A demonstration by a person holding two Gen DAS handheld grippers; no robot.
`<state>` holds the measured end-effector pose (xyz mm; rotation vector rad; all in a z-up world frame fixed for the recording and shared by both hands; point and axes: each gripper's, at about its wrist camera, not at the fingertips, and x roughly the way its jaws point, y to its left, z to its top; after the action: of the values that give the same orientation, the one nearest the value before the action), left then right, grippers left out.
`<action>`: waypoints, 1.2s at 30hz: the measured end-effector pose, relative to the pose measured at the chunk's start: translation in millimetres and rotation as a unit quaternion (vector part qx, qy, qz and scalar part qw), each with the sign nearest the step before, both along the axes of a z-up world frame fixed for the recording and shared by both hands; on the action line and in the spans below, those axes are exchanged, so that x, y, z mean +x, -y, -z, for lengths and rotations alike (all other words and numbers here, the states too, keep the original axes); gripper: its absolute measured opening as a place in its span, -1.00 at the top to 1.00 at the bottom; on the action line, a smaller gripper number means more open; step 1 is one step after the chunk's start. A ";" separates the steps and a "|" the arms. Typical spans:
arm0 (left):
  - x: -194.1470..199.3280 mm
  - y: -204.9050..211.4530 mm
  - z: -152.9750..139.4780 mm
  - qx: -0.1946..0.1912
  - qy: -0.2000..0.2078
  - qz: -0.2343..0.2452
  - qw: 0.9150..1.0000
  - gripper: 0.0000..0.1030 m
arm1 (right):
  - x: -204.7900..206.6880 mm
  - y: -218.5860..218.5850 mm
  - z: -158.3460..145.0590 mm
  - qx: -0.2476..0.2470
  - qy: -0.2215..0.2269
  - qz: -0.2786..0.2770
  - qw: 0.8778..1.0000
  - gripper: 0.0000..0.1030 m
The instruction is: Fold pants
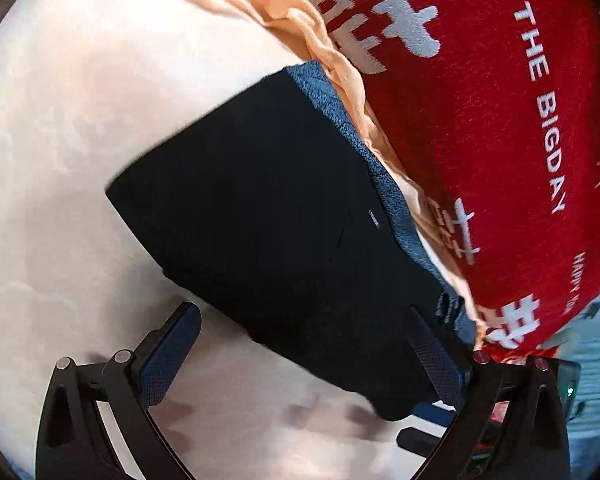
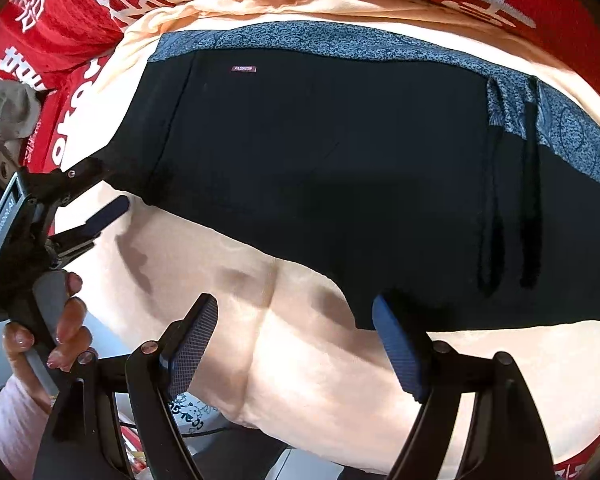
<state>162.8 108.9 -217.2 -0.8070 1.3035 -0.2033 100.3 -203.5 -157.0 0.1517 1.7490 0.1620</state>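
Red cloth [image 1: 480, 128] printed with white lettering fills the far side of both views, and a pale peach sheet [image 1: 72, 152] lies over it, wrinkled and bunched along its edge. Black pants [image 2: 320, 168] lie folded flat on that sheet, their speckled blue-grey waistband [image 2: 340, 42] along the far edge near the red cloth, two black drawstrings [image 2: 532, 184] trailing down across the fabric (a small woven label [image 2: 243, 68] sits near one corner). Left gripper [image 1: 306, 354] stands spread at the pants' near edge, one finger over the dark fabric, the other over bare sheet. Right gripper [image 2: 298, 348] is spread too, gripping nothing, one pad touching or just above the hem. A hand [image 2: 60, 332] holds the left gripper's handle.
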 end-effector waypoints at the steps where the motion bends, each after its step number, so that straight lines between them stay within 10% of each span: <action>1: 0.2 0.7 2.9 -0.006 0.002 -0.002 1.000 -0.98 | 0.2 -0.3 0.4 0.001 0.000 0.000 1.000 -0.61; 17: 17.2 19.7 -11.9 -0.014 0.070 -0.034 0.997 -0.98 | -1.4 9.2 -3.8 0.008 0.012 0.008 1.000 -0.61; 23: 37.6 21.5 12.8 0.009 0.010 -0.046 0.999 -0.94 | -0.1 22.3 -7.3 0.000 0.019 0.020 1.000 -0.61; 25: 38.5 26.1 5.6 0.051 0.004 -0.047 0.998 -0.66 | 2.6 26.0 -12.0 -0.002 0.029 0.021 0.999 -0.61; 27: 39.5 32.2 -0.7 0.116 0.001 -0.030 0.993 0.07 | 9.0 31.1 -18.0 -0.003 0.037 0.025 0.999 -0.61; 30: 36.5 55.7 -16.4 0.232 0.045 0.048 0.970 0.25 | 28.7 38.3 -33.7 -0.002 0.061 0.030 0.998 -0.61; 36: 14.2 123.4 -37.2 0.407 0.161 0.193 0.878 0.25 | 89.6 33.3 -64.8 0.035 0.094 0.021 0.995 -0.61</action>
<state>177.0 -14.5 -180.0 0.2094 1.0710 -0.0798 189.9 -236.8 -92.2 0.2163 1.5514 0.2009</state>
